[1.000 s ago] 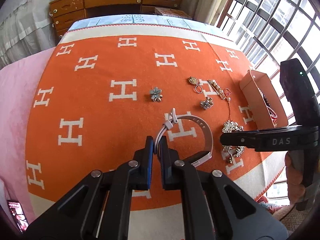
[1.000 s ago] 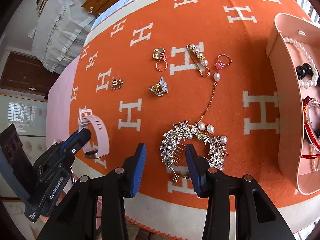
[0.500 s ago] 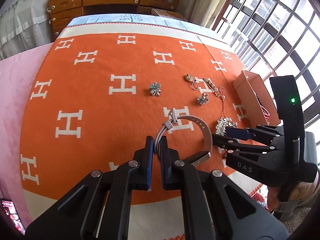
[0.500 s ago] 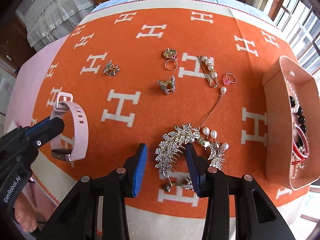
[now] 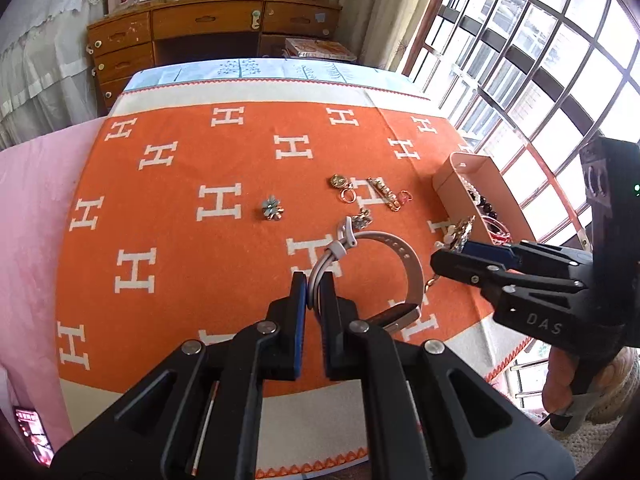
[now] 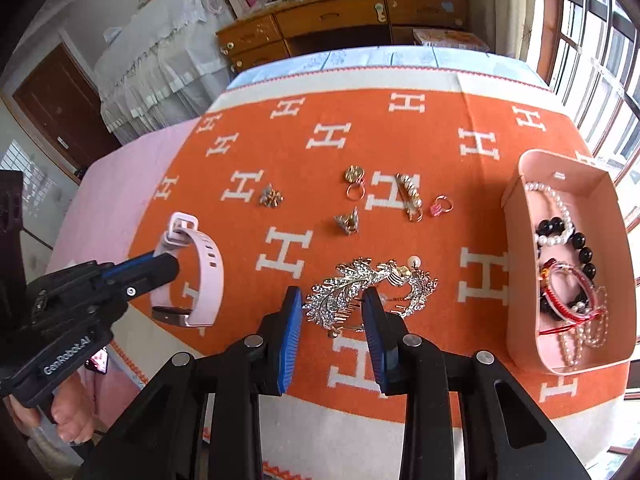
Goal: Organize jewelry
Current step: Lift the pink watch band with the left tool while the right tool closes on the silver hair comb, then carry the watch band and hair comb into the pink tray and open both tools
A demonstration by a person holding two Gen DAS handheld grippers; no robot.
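Observation:
My left gripper (image 5: pixel 313 294) is shut on the strap of a pale pink watch band (image 5: pixel 404 264) and holds it above the orange blanket; the band also shows in the right wrist view (image 6: pixel 200 276). My right gripper (image 6: pixel 331 320) is shut on a silver leaf-shaped hair comb (image 6: pixel 360 284) and holds it lifted off the blanket, with its chain hanging. In the left wrist view the right gripper (image 5: pixel 464 246) carries the comb (image 5: pixel 460 232) beside the pink tray (image 5: pixel 472 184). The tray (image 6: pixel 520 264) holds pearl strands and bead bracelets.
Small pieces lie on the orange blanket (image 6: pixel 320 160): a flower brooch (image 6: pixel 271 196), a gold ring with a charm (image 6: pixel 354 182), a small clip (image 6: pixel 347 222), a pearl pin (image 6: pixel 410 196), a pink ring (image 6: pixel 440 205). A wooden dresser (image 5: pixel 200 32) stands behind.
My right gripper has lifted the silver comb off the blanket and moved up and right, toward the tray. My left gripper has risen a little with the watch band.

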